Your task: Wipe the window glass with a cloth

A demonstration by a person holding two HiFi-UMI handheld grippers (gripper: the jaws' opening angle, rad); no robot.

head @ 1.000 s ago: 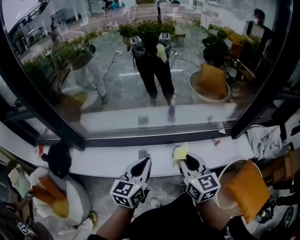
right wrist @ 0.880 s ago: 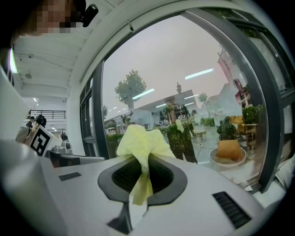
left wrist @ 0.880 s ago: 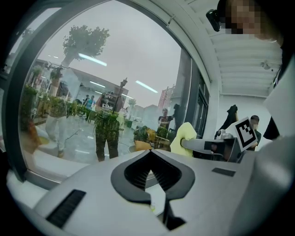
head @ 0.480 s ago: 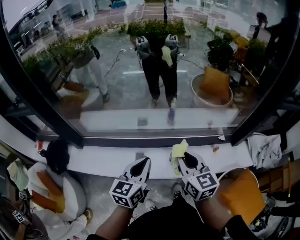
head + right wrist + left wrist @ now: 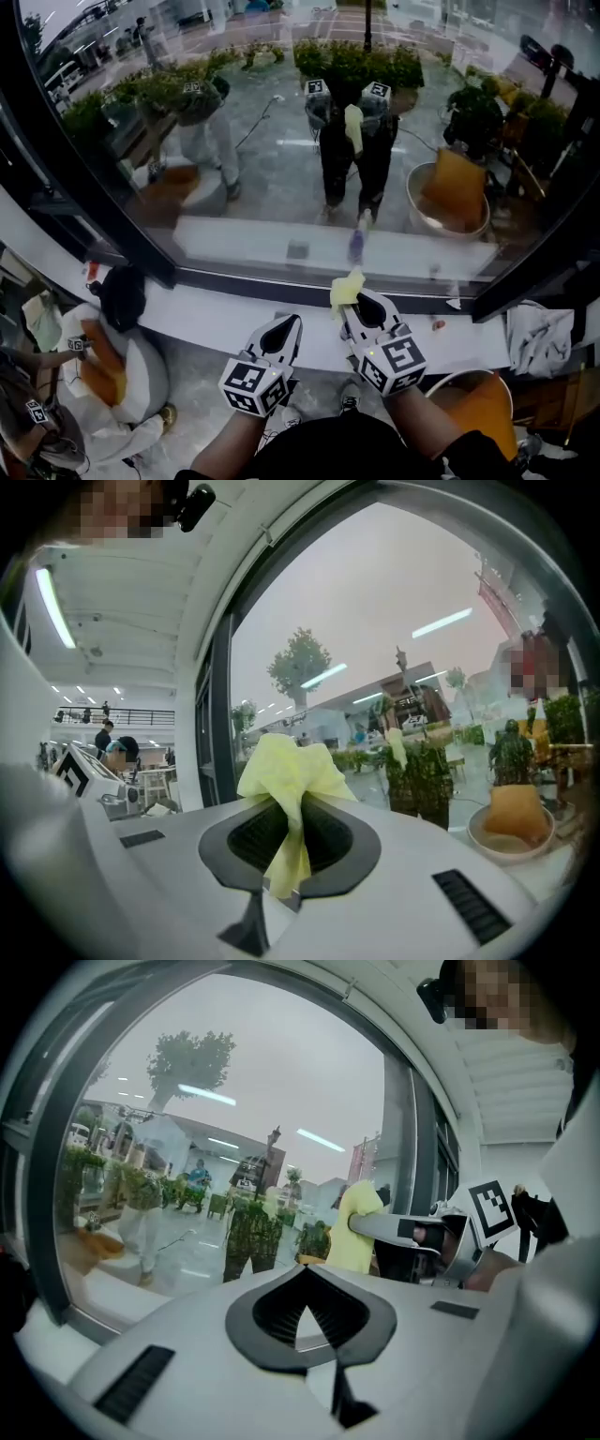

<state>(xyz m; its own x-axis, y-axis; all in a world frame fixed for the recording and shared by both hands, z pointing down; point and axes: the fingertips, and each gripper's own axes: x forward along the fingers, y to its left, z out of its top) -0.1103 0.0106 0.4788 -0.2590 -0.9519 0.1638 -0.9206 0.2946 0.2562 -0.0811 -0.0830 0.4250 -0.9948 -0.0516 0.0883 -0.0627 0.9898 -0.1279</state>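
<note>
The window glass (image 5: 281, 141) fills the upper head view and mirrors me with both grippers. My right gripper (image 5: 352, 300) is shut on a crumpled yellow cloth (image 5: 346, 288), which is held up over the white sill, close to the bottom of the pane. In the right gripper view the cloth (image 5: 289, 766) bunches out above the closed jaws (image 5: 294, 803), with the glass (image 5: 403, 639) just ahead. My left gripper (image 5: 292, 324) hangs lower and to the left, shut and empty (image 5: 307, 1269). Its view shows the cloth (image 5: 357, 1232) to the right and the glass (image 5: 187, 1129) ahead.
A white sill (image 5: 216, 319) runs below a dark window frame (image 5: 112, 230). A black bag (image 5: 122, 295) sits on the sill at left, above a person in white (image 5: 103, 384). At the lower right are an orange cushion (image 5: 483, 412) and a white cloth heap (image 5: 539, 337).
My right gripper has lifted the yellow cloth up and slightly left, nearer the glass. The head view has swung left. The left gripper has stayed where it was.
</note>
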